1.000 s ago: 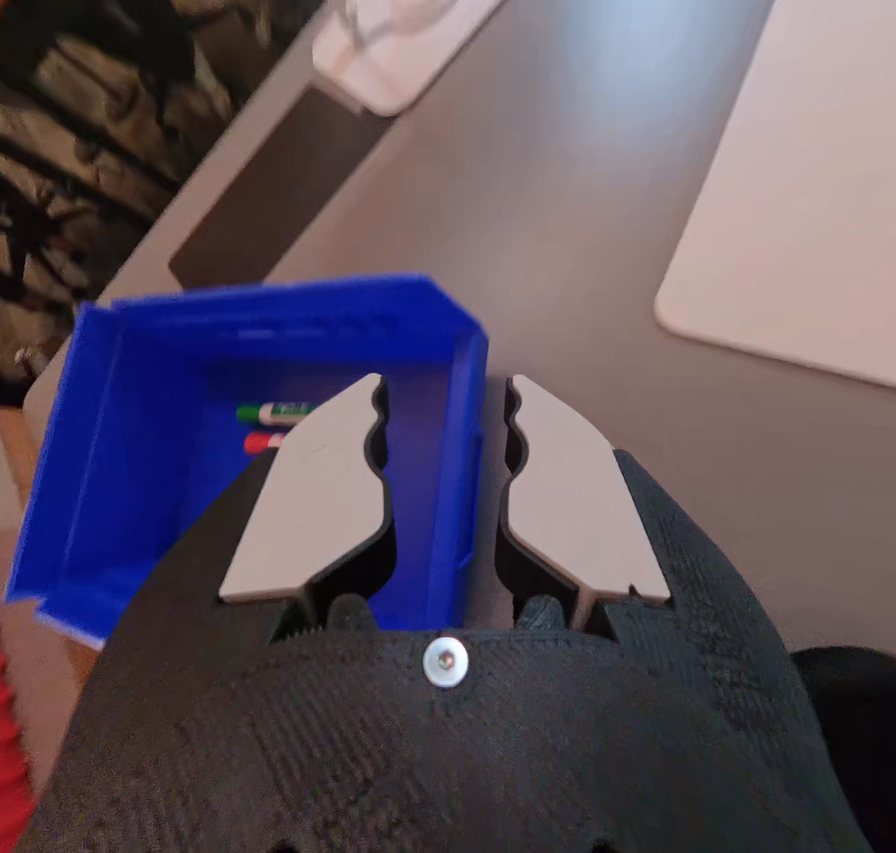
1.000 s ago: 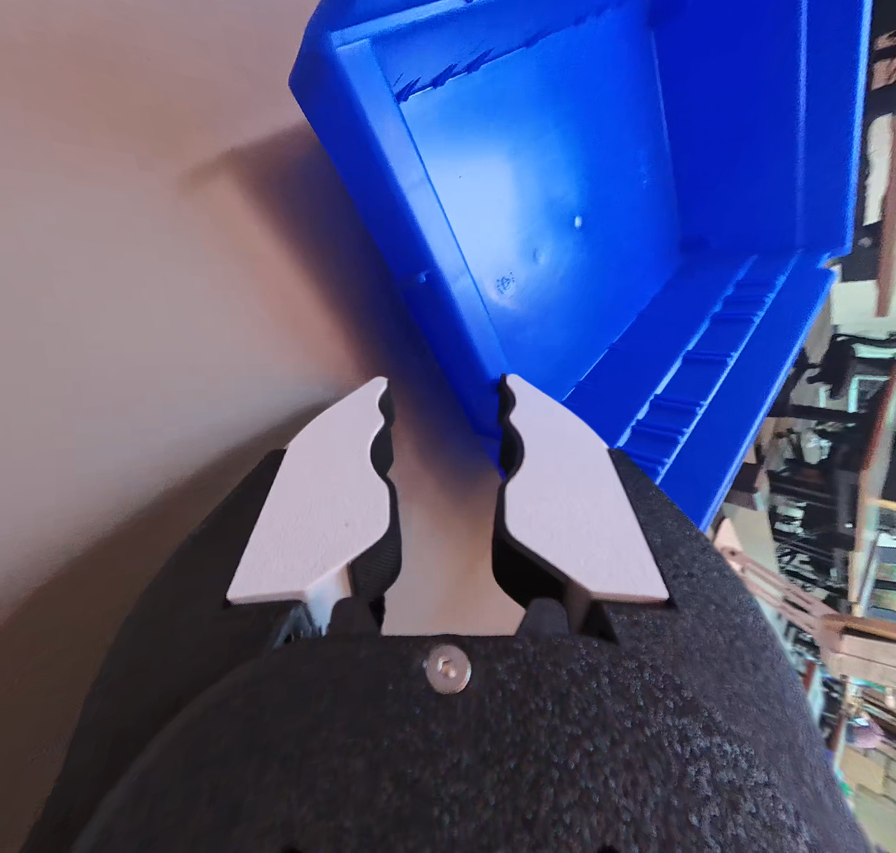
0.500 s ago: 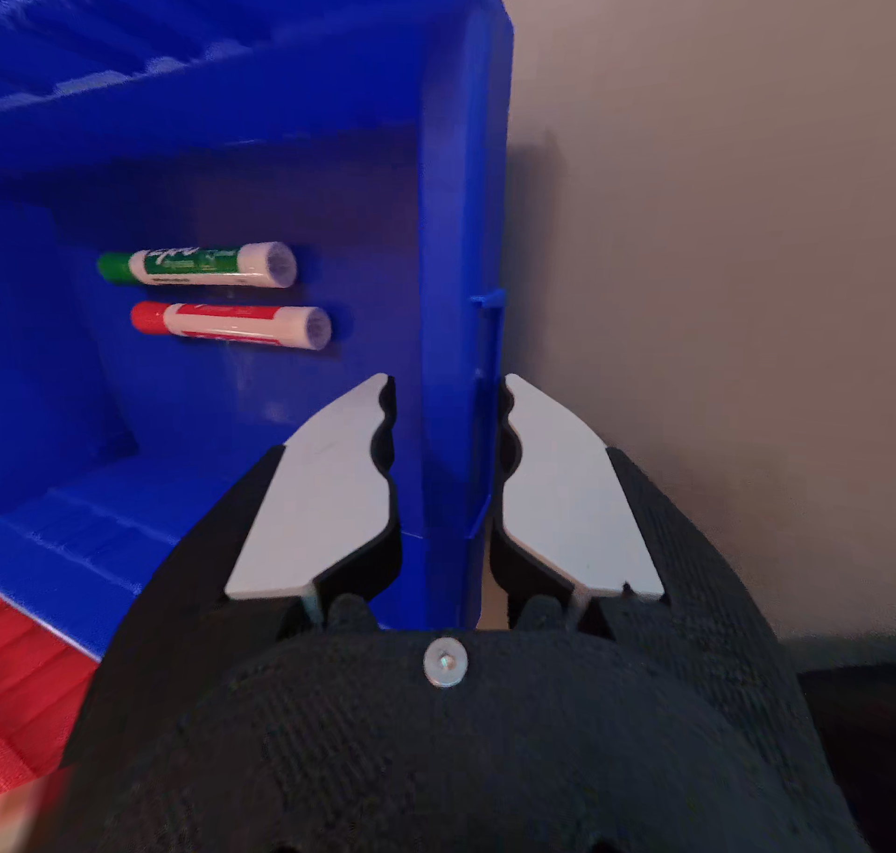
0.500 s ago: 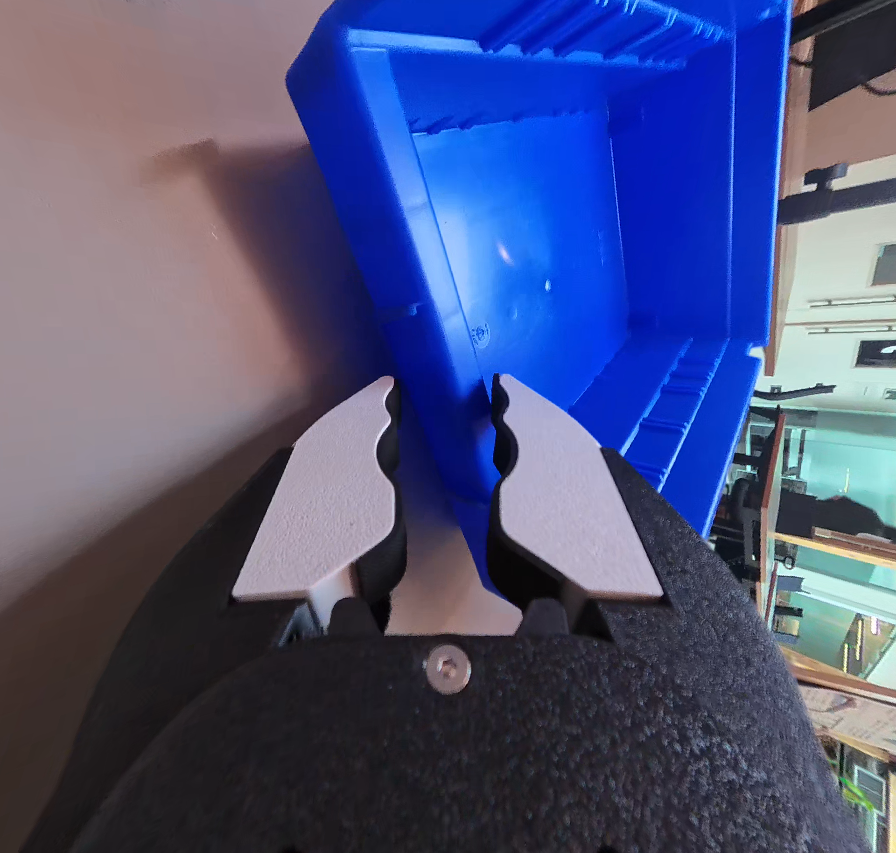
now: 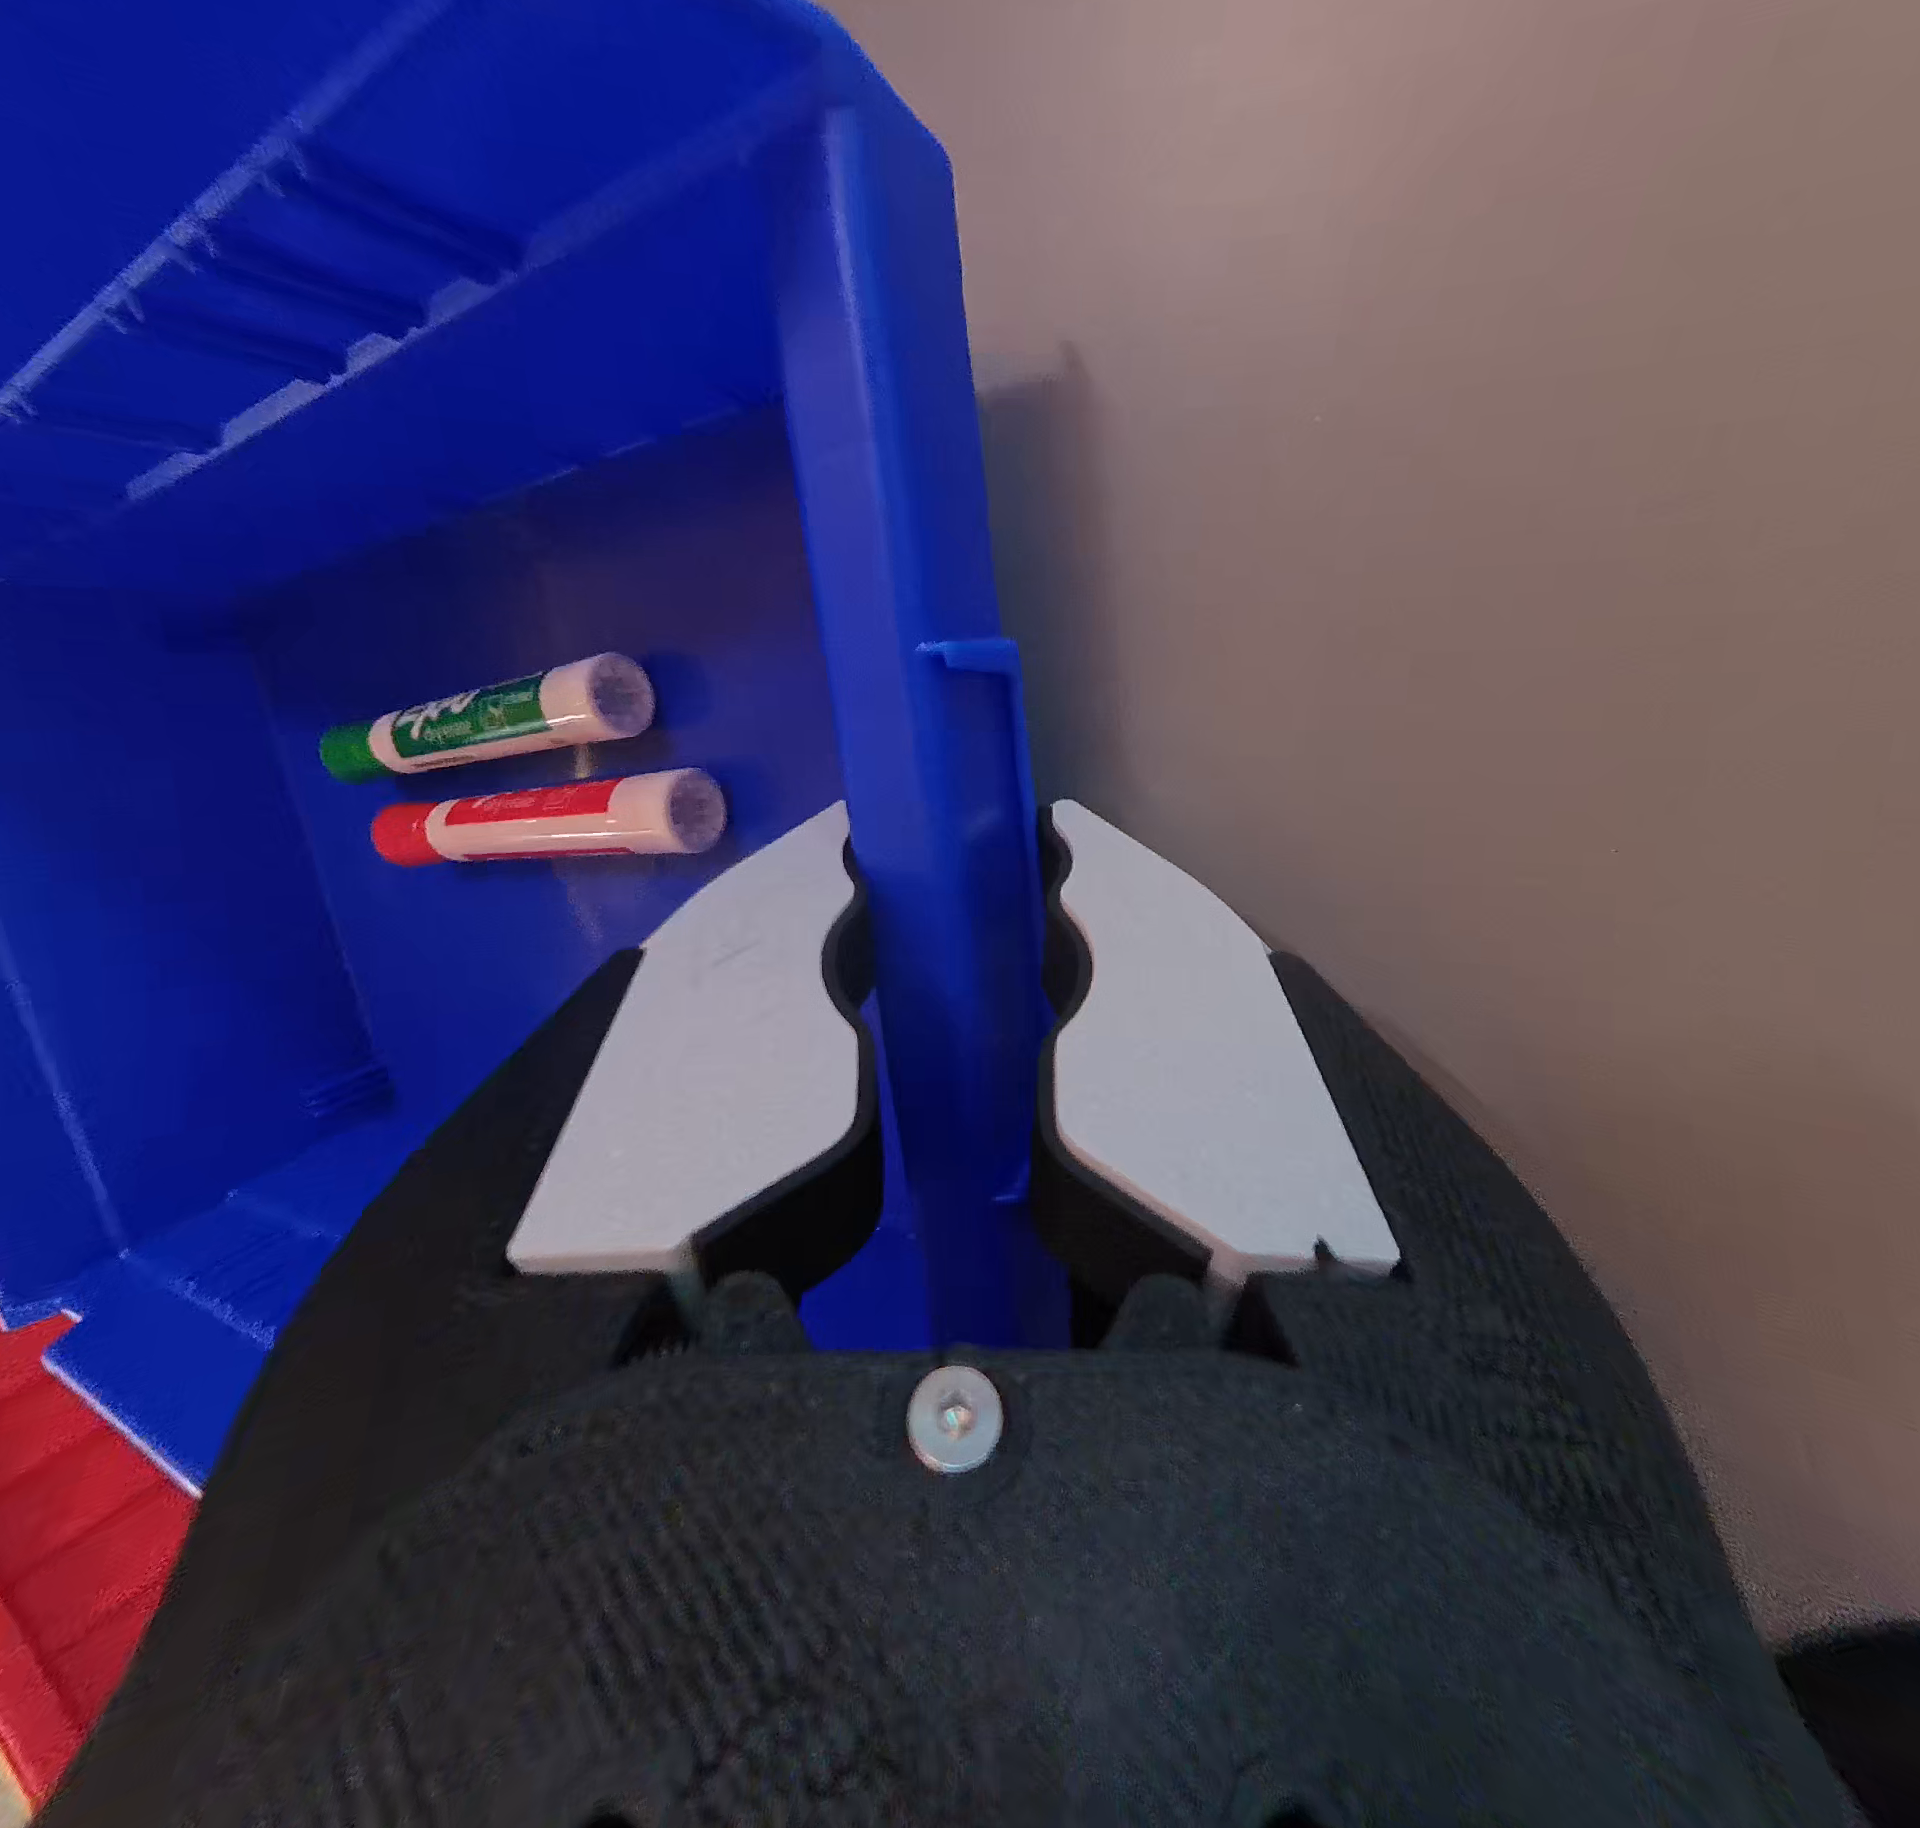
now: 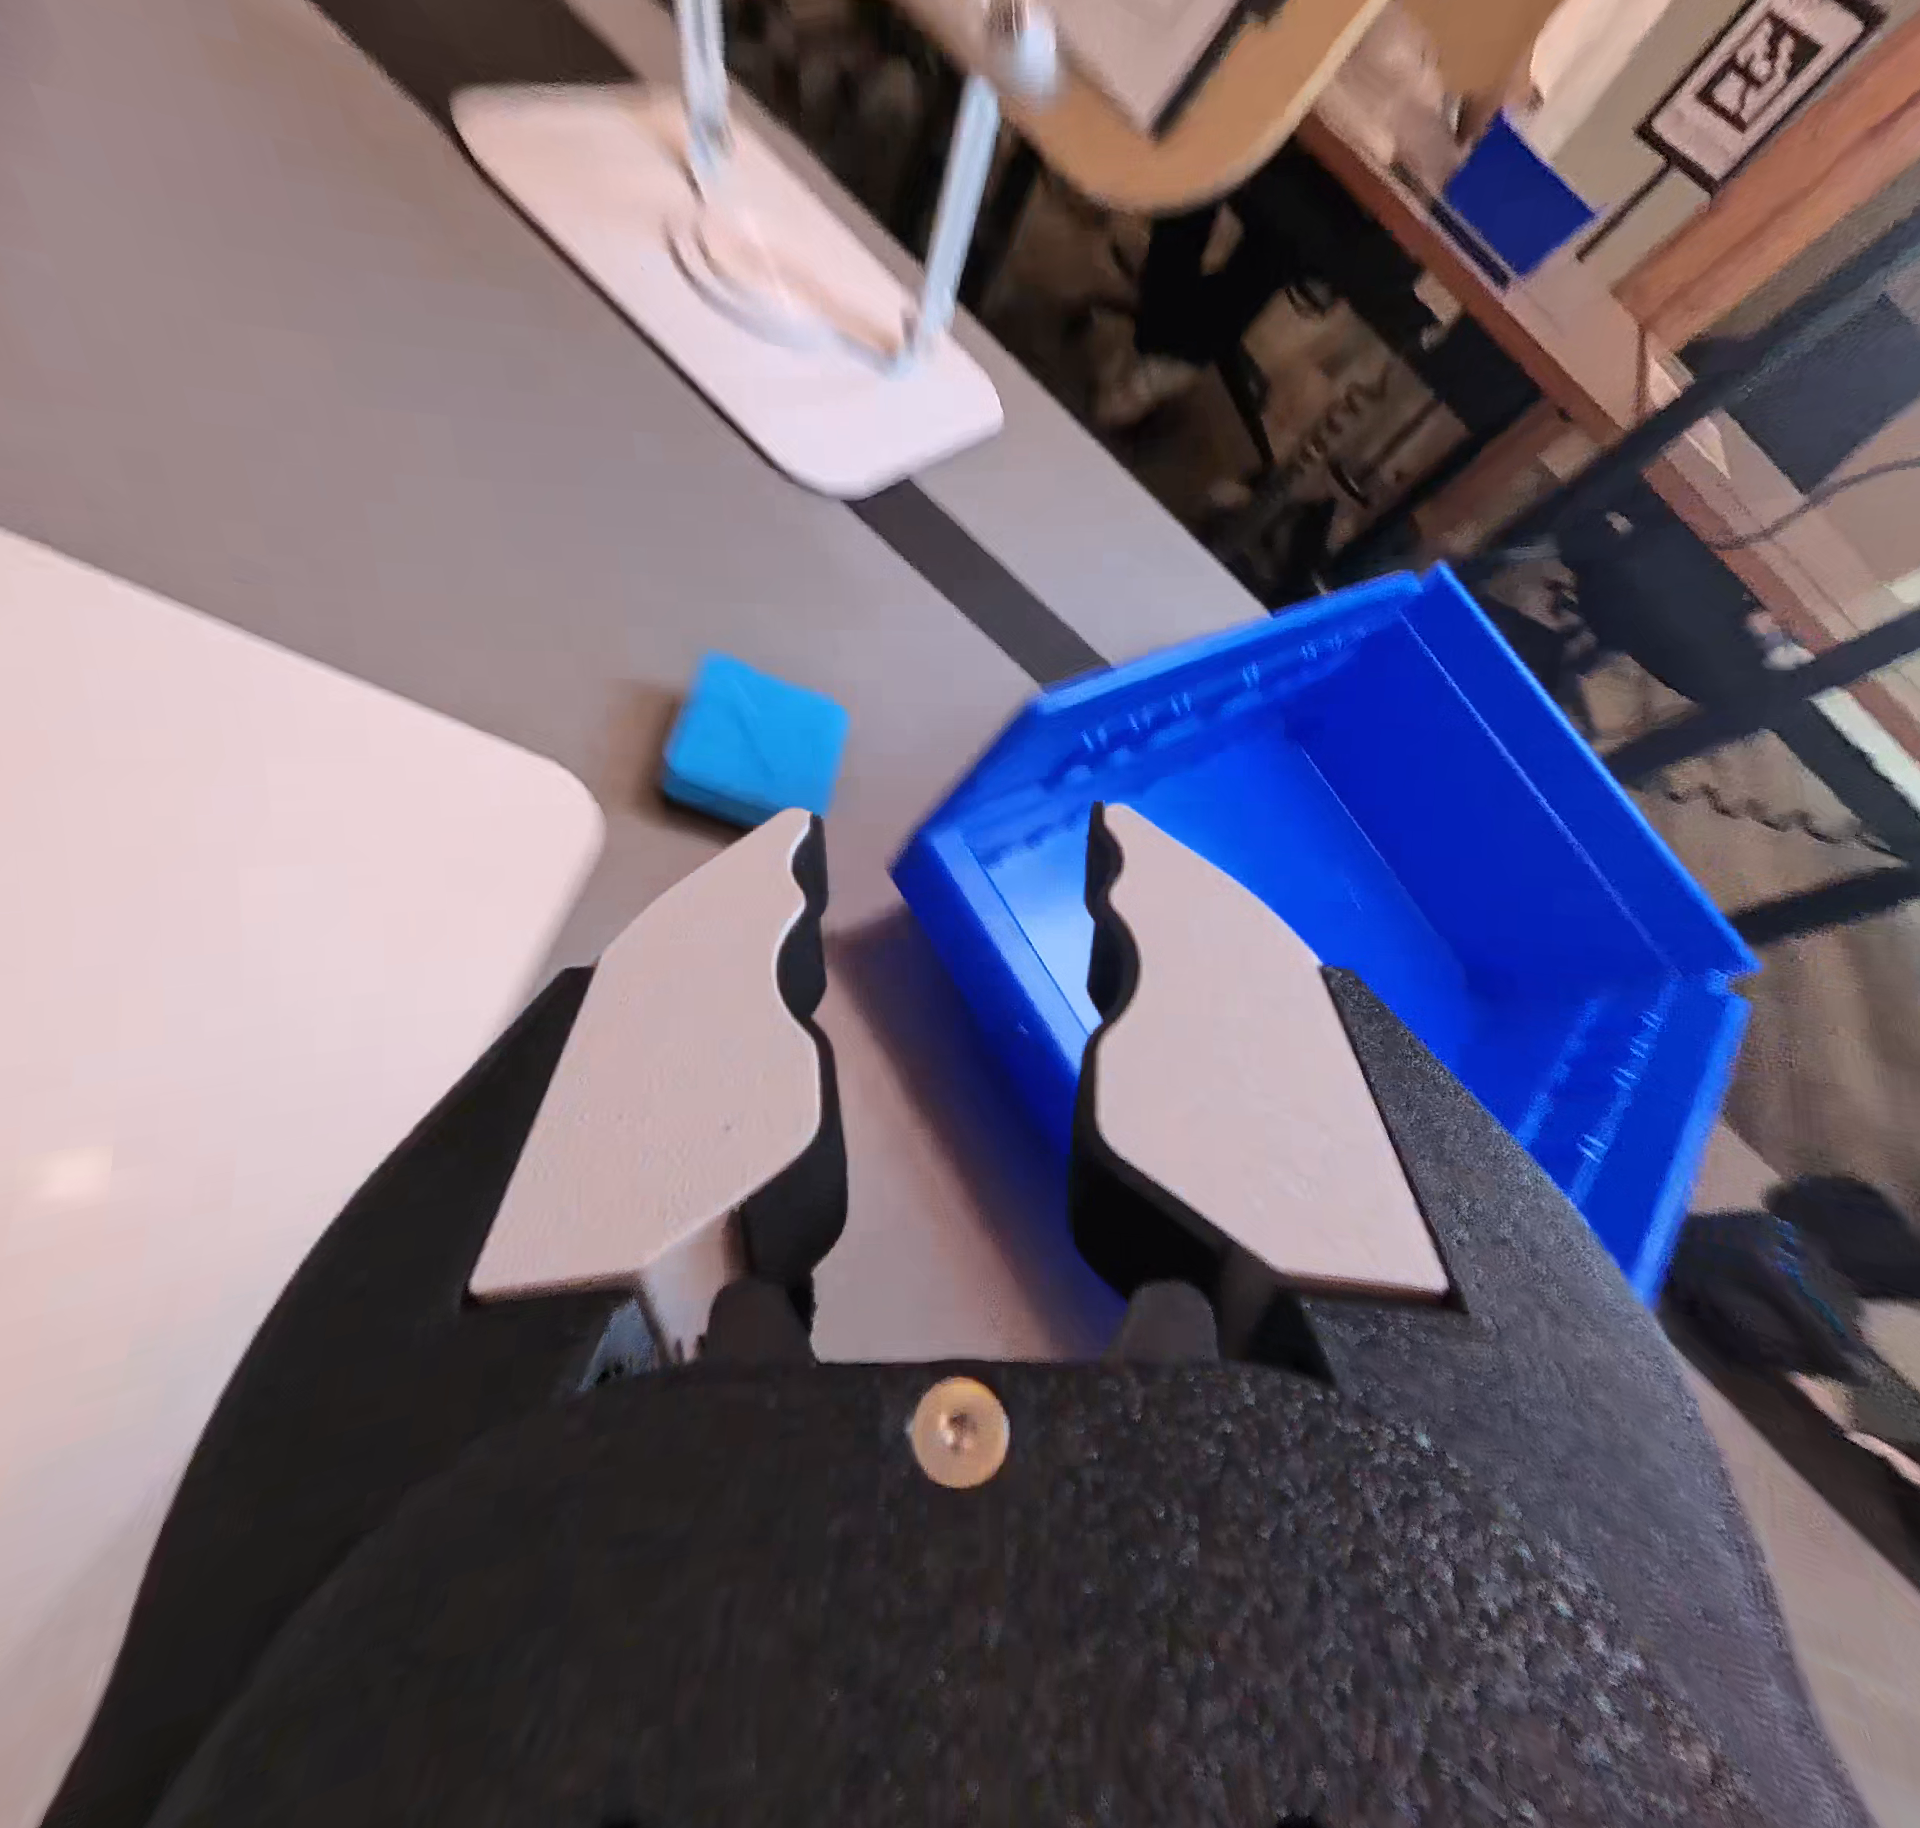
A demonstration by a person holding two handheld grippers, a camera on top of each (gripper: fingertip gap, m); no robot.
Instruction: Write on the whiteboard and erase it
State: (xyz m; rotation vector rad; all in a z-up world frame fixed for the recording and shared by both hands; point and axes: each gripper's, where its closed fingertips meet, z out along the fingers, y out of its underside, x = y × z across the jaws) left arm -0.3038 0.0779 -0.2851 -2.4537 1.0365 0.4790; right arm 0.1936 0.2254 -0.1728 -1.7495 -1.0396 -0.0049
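Fingers, left gripper: pale grey plates, scalloped black pads, pinching side wall of blue plastic bin. Right gripper: spread, holding nothing, above second blue bin, empty. Surface: matte grey table; blurred workshop beyond. Whiteboard: one, white, rounded corner, flat on table. Eraser: one, light blue, squarish, between whiteboard and bin. Markers, two, in pinched bin: green, red.

Grey table; blurred wooden desks behind.
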